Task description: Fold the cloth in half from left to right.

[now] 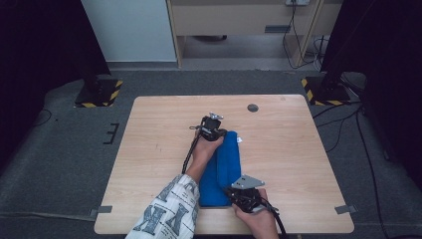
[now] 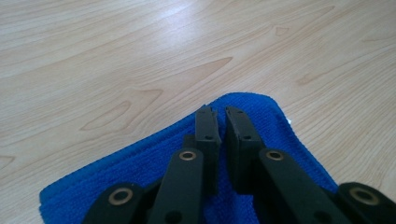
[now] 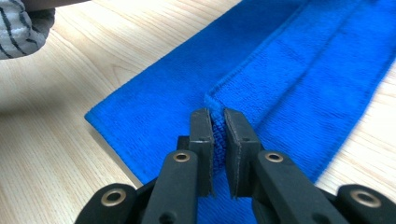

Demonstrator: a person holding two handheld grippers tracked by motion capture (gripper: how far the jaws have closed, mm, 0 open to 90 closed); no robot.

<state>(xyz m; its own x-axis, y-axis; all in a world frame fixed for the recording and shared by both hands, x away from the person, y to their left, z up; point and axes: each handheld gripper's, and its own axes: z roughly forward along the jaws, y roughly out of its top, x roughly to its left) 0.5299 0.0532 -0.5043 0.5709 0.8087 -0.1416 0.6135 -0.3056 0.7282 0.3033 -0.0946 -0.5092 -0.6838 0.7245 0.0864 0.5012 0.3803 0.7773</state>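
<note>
A blue microfibre towel lies folded into a long narrow strip on the wooden counter, a little right of the middle, with its length running from the near edge away toward the far side. The left tongs sit at the far end of the strip, held by a hand whose patterned sleeve comes in from the bottom of the high view. In the left gripper view the left tongs stand over the rounded far corner of the towel, with the jaws drawn almost together and only a thin slit between the tips; blue cloth shows in that slit lower down, so they look pinched on the towel's edge, though the fold itself is hard to make out there. The right tongs are at the near end of the strip, close to the counter's front edge, with the grey three-cornered plate on top. In the right gripper view the right tongs are nearly closed on a raised fold of the towel, a ridge of blue cloth standing between the two pads, while the rest of the strip stretches away flat on the counter. The two tongs hold opposite ends of the same towel, well apart from each other. A small dark round cap sits in the counter beyond the towel.
</note>
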